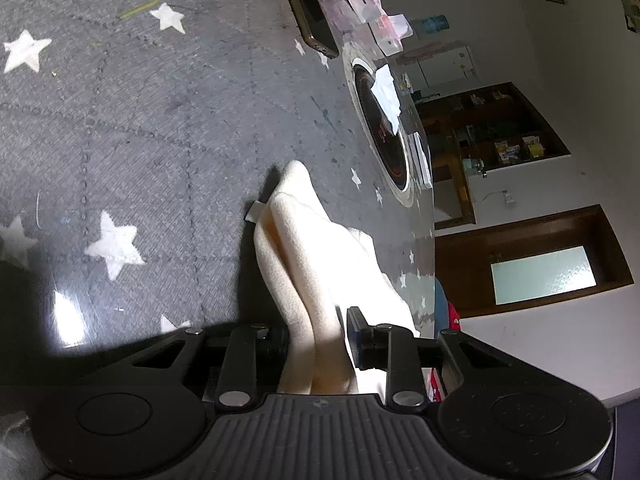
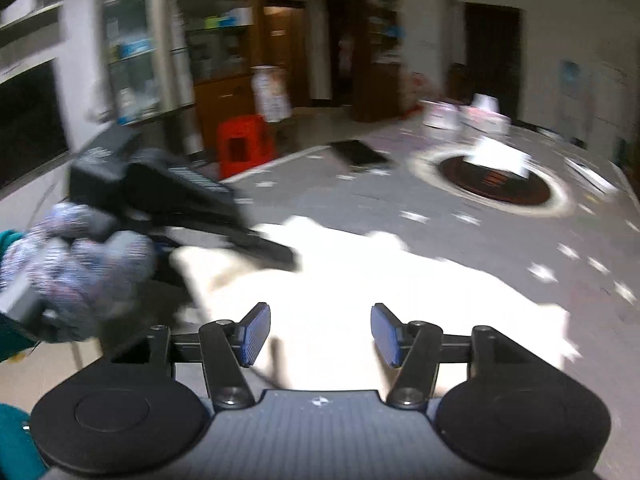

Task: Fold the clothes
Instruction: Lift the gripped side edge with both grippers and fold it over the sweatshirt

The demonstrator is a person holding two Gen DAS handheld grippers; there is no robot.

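Note:
A cream cloth [image 1: 296, 232] lies bunched in folds on the grey star-patterned table cover [image 1: 120, 120]. My left gripper [image 1: 318, 336] is shut on a thick fold of it, with the fabric filling the gap between the pads. In the blurred right wrist view the same cloth [image 2: 360, 280] spreads pale across the table. My right gripper [image 2: 320, 334] hangs open just above its near edge, nothing between its blue pads [image 2: 254, 334]. The left gripper [image 2: 286, 258], held by a gloved hand [image 2: 80, 256], bites the cloth's left side.
A round black hob [image 2: 496, 184] with white paper on it is set in the table beyond the cloth. A dark flat device [image 2: 360, 154] and pink tissue packs [image 2: 460, 116] lie further back. A red stool [image 2: 244, 148] stands on the floor past the table edge.

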